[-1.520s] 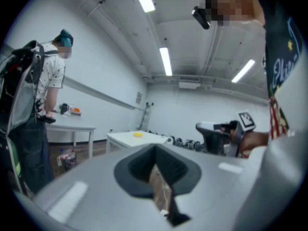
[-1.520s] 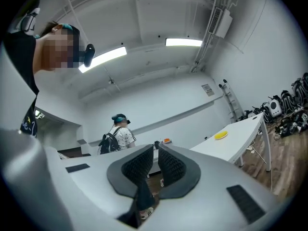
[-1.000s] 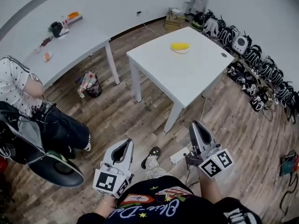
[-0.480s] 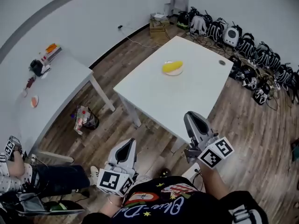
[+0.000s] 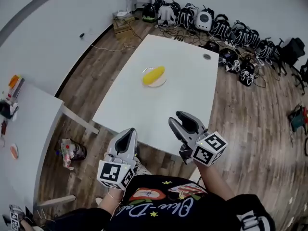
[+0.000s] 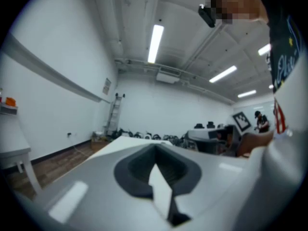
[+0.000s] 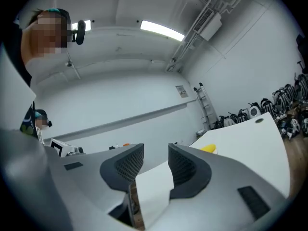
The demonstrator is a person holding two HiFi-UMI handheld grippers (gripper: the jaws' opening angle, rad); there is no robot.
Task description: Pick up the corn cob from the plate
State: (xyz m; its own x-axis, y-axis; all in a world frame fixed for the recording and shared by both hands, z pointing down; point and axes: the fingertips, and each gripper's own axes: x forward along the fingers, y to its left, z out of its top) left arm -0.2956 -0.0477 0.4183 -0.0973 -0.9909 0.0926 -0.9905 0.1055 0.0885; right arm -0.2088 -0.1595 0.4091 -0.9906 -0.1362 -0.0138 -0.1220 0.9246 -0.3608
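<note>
A yellow corn cob (image 5: 153, 75) lies on a small pale plate (image 5: 161, 83) in the middle of a white table (image 5: 187, 81). Both grippers hang at the table's near edge, well short of the plate. My left gripper (image 5: 126, 134) is shut and holds nothing. My right gripper (image 5: 179, 122) is open; its jaws have just been opening and nothing is between them. In the right gripper view the corn cob (image 7: 209, 149) shows small on the table (image 7: 240, 138), beyond the right gripper (image 7: 155, 163). The left gripper view shows the left gripper (image 6: 156, 150) with its pads together and the table's far end.
Several backpacks (image 5: 211, 23) line the far wall past the table, with a cardboard box (image 5: 122, 28) next to them. A second white table (image 5: 24, 129) stands at the left, and a bag (image 5: 70, 150) lies on the wood floor near it.
The person has walked up to the table, so it and the corn sit much nearer. Both grippers came forward to its near edge. The right jaws went from shut to open.
</note>
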